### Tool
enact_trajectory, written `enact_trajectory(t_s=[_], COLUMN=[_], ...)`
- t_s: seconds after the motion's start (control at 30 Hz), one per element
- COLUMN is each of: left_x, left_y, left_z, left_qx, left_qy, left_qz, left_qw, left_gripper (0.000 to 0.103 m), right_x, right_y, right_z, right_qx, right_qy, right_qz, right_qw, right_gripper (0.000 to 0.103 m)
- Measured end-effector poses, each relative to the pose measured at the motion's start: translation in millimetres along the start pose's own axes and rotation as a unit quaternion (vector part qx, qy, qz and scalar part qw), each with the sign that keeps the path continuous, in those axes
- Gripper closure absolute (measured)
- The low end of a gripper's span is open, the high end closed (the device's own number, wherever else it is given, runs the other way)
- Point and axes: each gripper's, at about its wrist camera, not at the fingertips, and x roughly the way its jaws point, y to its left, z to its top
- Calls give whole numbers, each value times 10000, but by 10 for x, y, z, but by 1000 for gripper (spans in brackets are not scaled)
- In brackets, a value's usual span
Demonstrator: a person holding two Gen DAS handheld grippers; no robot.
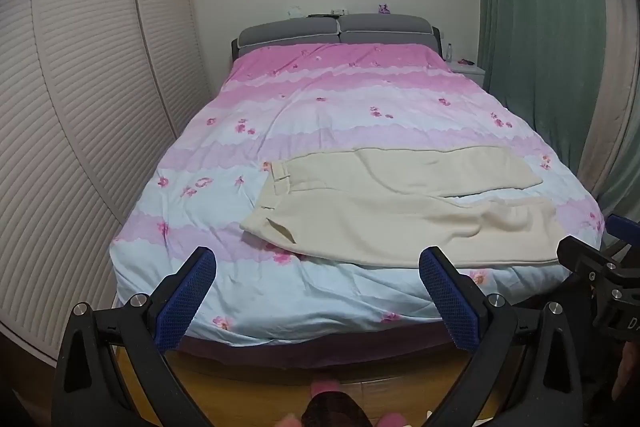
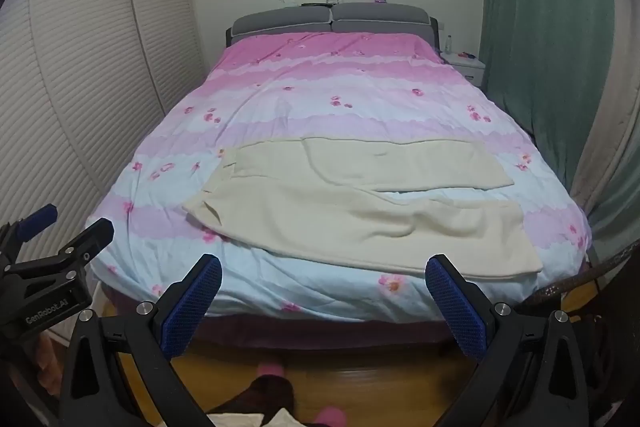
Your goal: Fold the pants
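Note:
Cream pants (image 1: pixel 384 211) (image 2: pixel 360 211) lie spread across the near part of a bed, waistband to the left, both legs running right with a gap between them. The bed's cover (image 1: pixel 320 115) (image 2: pixel 312 99) is pink and pale blue with flowers. My left gripper (image 1: pixel 318 267) hangs open short of the bed's foot, nothing between its blue pads. My right gripper (image 2: pixel 324 273) is open too, level with the foot edge and apart from the pants. Each gripper shows at the edge of the other's view.
White slatted wardrobe doors (image 1: pixel 80 107) line the left side. Green curtains (image 1: pixel 540 47) hang at the right, beside a white nightstand (image 2: pixel 464 63). A grey headboard (image 2: pixel 332 17) stands at the far wall. Below are wooden floor (image 1: pixel 248 387) and a person's pink slippers (image 2: pixel 272 371).

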Motion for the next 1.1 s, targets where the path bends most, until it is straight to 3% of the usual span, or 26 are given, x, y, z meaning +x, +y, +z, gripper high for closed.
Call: enact_trajectory(t_s=[0.27,0.5,1.1], left_x=[-75,-29,-69], left_y=[-53,-19,-53], left_z=[-92,87,129], left_qx=[15,3,-34], left_qy=[-106,-148,-243], left_qz=[-113,-144,-202], left_qw=[9999,9998,9995], left_gripper=[0,0,0], right_x=[22,41,-9], right_y=[3,35,-84], right_z=[25,46,77], right_qx=[30,17,58], right_qy=[-48,-51,-116], right_qz=[-34,51,19], right_qw=[10000,10000,9999], right_gripper=[0,0,0])
